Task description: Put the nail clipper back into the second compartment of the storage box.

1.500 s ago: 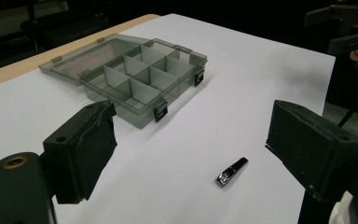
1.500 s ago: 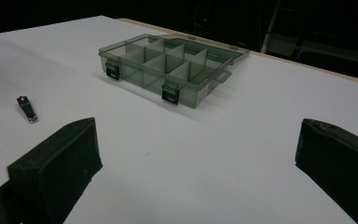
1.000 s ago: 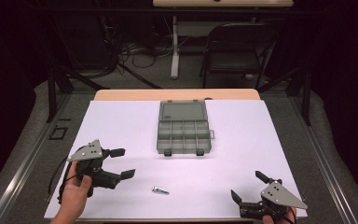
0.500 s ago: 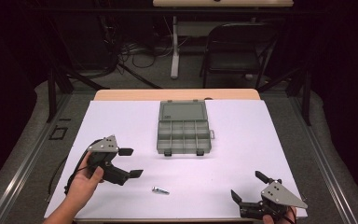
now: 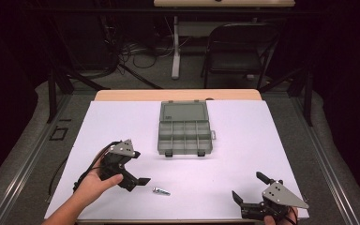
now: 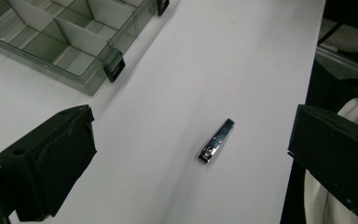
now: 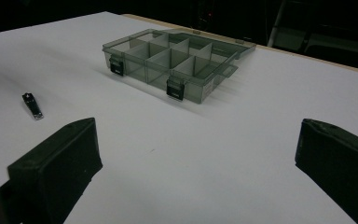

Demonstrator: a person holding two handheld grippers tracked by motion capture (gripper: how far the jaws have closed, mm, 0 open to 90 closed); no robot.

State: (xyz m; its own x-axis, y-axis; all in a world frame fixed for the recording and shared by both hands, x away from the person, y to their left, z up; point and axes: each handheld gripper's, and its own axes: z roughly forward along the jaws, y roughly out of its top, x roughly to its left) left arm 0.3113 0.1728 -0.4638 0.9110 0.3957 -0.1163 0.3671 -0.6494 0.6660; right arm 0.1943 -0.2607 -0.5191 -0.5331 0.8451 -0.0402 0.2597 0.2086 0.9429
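Observation:
A small silver nail clipper (image 5: 161, 191) lies on the white table sheet (image 5: 243, 140) near the front edge, and the left gripper view has the clipper (image 6: 216, 141) lying flat ahead of the jaws. My left gripper (image 5: 138, 167) hovers just left of it, open; its jaws have just been opening further, with nothing between them. A grey clear compartment box (image 5: 185, 133) sits open at mid-table. At the front right corner my right gripper (image 5: 247, 185) rests open and holds nothing, facing the box (image 7: 177, 60) and the clipper (image 7: 32, 106).
The box's lid lies flat behind its compartments, and two black latches hang on its front wall. A folding chair (image 5: 239, 51), a table leg and floor cables stand beyond the far edge. The white sheet ends close to the clipper at the front.
My left gripper has moved right, from the table's left edge toward the nail clipper, with its jaws now pointing at it. The right gripper, box and clipper have stayed put.

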